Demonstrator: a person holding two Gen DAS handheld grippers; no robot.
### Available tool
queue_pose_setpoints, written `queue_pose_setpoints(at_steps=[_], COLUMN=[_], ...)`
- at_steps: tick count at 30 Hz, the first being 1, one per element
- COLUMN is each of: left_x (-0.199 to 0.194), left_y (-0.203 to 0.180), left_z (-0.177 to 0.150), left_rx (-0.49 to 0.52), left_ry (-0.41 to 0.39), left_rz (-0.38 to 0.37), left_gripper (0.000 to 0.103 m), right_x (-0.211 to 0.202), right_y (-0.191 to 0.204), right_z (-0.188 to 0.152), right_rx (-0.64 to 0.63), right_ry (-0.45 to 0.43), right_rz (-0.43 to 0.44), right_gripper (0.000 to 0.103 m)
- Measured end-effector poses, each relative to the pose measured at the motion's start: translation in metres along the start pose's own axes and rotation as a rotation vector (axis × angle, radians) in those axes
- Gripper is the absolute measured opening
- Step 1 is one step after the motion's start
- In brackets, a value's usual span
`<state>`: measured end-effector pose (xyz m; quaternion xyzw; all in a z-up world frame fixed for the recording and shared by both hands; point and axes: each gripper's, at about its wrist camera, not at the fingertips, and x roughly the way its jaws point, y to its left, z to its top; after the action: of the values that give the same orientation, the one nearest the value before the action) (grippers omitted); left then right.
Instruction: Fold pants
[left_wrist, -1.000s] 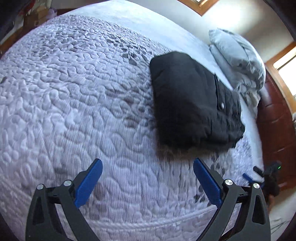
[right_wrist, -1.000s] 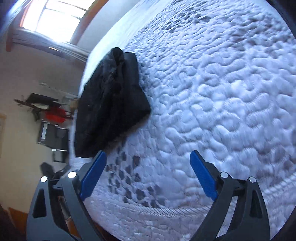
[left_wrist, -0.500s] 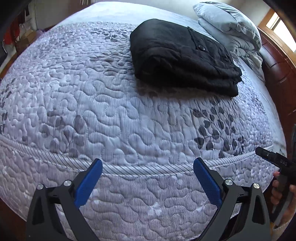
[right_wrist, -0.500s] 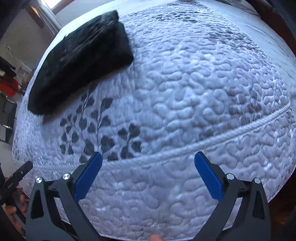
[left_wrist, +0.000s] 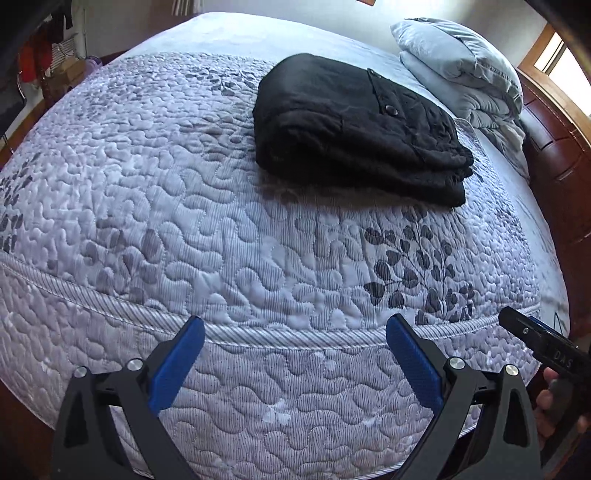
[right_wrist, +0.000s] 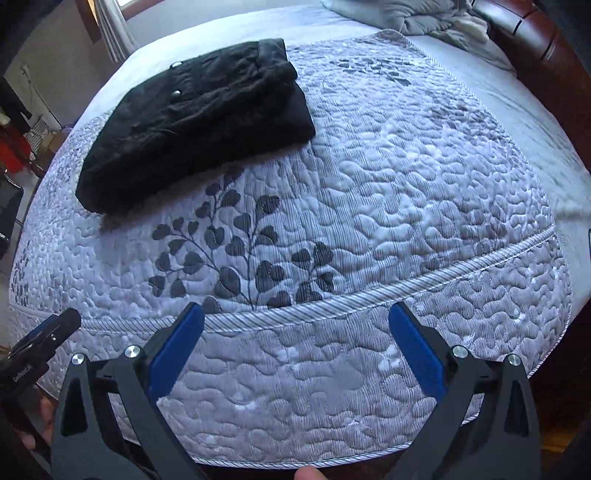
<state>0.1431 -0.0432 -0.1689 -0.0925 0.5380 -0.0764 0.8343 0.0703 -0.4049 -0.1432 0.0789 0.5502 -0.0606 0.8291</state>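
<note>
Black pants (left_wrist: 354, 129) lie folded into a thick, compact stack on the quilted bed (left_wrist: 221, 240), well in from the near edge, with the snap of the back pocket facing up. We judge they sit there because the folding is finished: the layers lie squarely over one another and nothing trails loose. A heap of grey bedding (left_wrist: 461, 66) is piled at the far right by the wooden headboard (left_wrist: 554, 155), apart from the pants.

Our left tool (left_wrist: 295, 354) hangs over the near side of the mattress, jaws spread wide with nothing between them. Our right tool (right_wrist: 295, 350) is likewise released and empty, over the same corded seam (right_wrist: 369, 295). We hold both well clear of the pants, so the stack is not disturbed. In each view the other tool shows at the frame's edge, so they hang side by side.
</note>
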Motion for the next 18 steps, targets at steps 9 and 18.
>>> queue_pose_setpoints(at_steps=[9, 18], left_x=[-0.031, -0.072], left_y=[-0.011, -0.027], left_z=[0.026, 0.031], left_rx=[0.049, 0.108], left_ry=[-0.064, -0.157], left_rz=[0.027, 0.037], left_gripper=[0.099, 0.099], right_x=[-0.036, -0.076], right_y=[0.009, 0.022], right_z=[0.020, 0.018], right_rx=[-0.004, -0.046], right_ry=[-0.074, -0.152], right_rz=[0.066, 0.064], right_gripper=[0.100, 0.100])
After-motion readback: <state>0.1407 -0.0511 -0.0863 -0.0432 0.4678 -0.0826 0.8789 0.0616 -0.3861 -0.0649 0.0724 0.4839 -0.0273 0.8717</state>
